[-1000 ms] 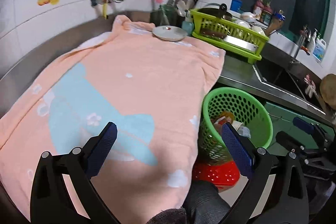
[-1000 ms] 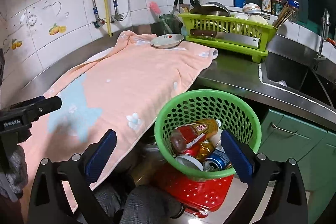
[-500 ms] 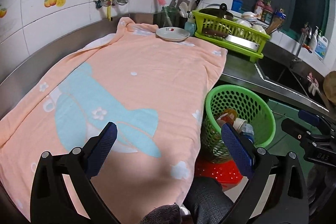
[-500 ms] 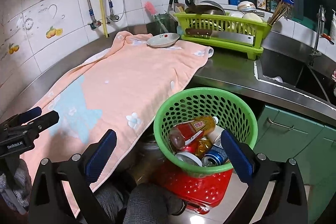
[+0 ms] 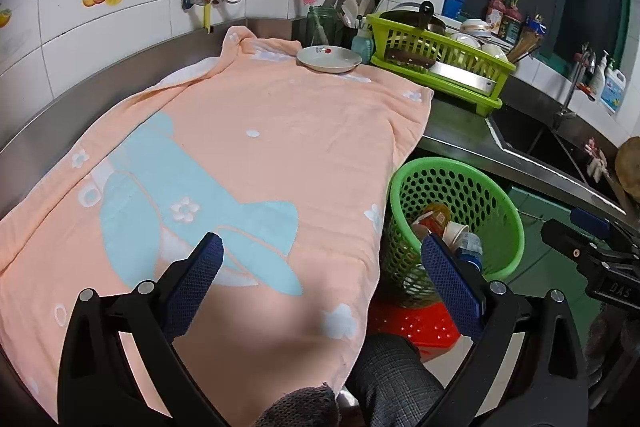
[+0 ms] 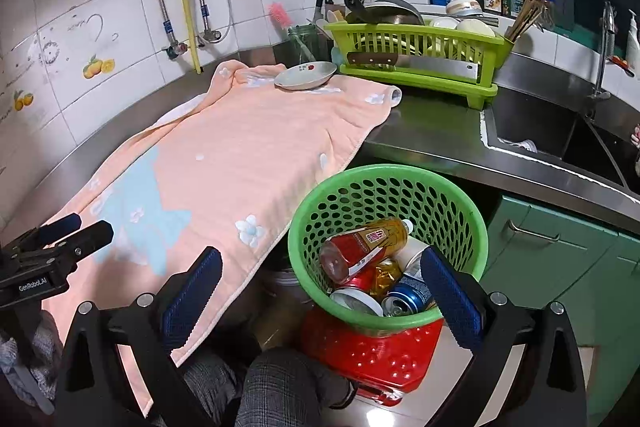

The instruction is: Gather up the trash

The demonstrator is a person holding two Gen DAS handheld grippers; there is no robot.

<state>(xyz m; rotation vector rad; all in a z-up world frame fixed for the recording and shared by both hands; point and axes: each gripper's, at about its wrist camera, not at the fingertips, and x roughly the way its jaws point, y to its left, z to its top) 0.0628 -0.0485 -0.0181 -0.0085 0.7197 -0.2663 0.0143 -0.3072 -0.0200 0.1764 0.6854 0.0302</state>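
Beside the counter's front edge, the green basket (image 6: 387, 321) sits on a red stool (image 6: 372, 355), holding a bottle (image 6: 362, 247) and cans (image 6: 406, 299). Both the left gripper (image 5: 322, 269) and right gripper (image 6: 320, 279) hover with jaws wide apart, empty. A peach towel (image 5: 280, 131) covers the counter.

Both wrist views look down counter; share towel (image 5: 256, 147), green basket (image 6: 386, 187).
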